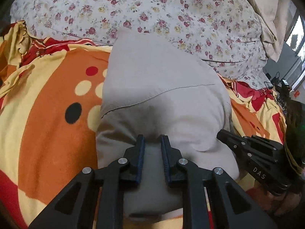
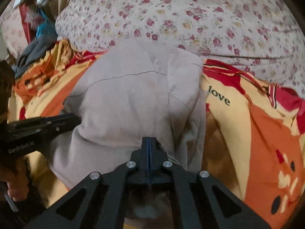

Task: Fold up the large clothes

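Jaws: left gripper (image 1: 152,140) pinching grey garment (image 1: 162,87); right gripper (image 2: 150,141) pressed together, "DAS"; sheet (image 2: 225,87) "love".

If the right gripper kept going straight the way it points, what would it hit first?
Most likely the grey garment lying on the orange bedsheet: the right gripper, jaws shut, points down onto its near fold.

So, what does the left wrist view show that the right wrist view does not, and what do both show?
Only the left wrist view: a window at the right edge, and the left gripper with grey cloth between its fingers.

Only the right wrist view: the word "love" printed on the blanket, a blue and grey pile of clothes at the left, and the right gripper fully shut.

Both: the grey garment lying on the orange and yellow blanket, with the flowered quilt behind it.
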### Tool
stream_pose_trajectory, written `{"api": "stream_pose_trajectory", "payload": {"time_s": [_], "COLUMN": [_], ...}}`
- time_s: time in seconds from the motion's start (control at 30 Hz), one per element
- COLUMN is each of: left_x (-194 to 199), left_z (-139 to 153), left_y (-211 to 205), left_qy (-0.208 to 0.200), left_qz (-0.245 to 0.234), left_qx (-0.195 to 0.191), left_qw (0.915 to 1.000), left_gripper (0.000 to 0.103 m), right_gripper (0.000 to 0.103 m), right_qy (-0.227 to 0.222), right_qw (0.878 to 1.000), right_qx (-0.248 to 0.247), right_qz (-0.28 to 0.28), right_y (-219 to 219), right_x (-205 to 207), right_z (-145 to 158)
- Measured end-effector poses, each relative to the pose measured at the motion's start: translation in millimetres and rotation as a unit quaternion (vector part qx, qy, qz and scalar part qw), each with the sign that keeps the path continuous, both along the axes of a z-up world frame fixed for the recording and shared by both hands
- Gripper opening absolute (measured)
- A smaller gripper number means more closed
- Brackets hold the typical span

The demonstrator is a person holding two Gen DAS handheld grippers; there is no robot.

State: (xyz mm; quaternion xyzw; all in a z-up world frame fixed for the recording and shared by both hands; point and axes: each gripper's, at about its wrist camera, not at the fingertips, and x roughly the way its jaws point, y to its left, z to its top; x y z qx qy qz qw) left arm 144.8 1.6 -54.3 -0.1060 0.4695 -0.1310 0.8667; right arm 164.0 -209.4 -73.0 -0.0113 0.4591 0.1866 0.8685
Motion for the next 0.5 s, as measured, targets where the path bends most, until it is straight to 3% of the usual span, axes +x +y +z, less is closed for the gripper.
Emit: {"api": "stream_pose_trajectory", "payload": {"time_s": [0.23, 0.4, 0.5], "left_x": [-8.3, 10.5, 29.1], "left_z": [30.7, 45.7, 54.9], "left_y": [8.2, 12.5, 11.5], "left_qy": [-0.061, -0.079, -0.091], "left_qz": [0.015, 0.029, 0.031], "left_qx": [-0.008, 0.008, 0.003], "left_qw": [0.998, 0.9965, 0.9954], "left_gripper": [0.008, 0.008, 0.008], "right_gripper": [0.004, 0.005, 0.006], "right_qy": [-0.005, -0.09, -0.111], "right_qw": [0.999, 0.995, 0.992], "right_qx": [0.037, 0.037, 0.039], "right_qz": [-0.004, -0.021, -0.036], "right_y": [-3.3, -3.7, 0.9], "right_x": [-9.8, -11.0, 3.1], "right_z": [11.8, 48.2, 57.9]}}
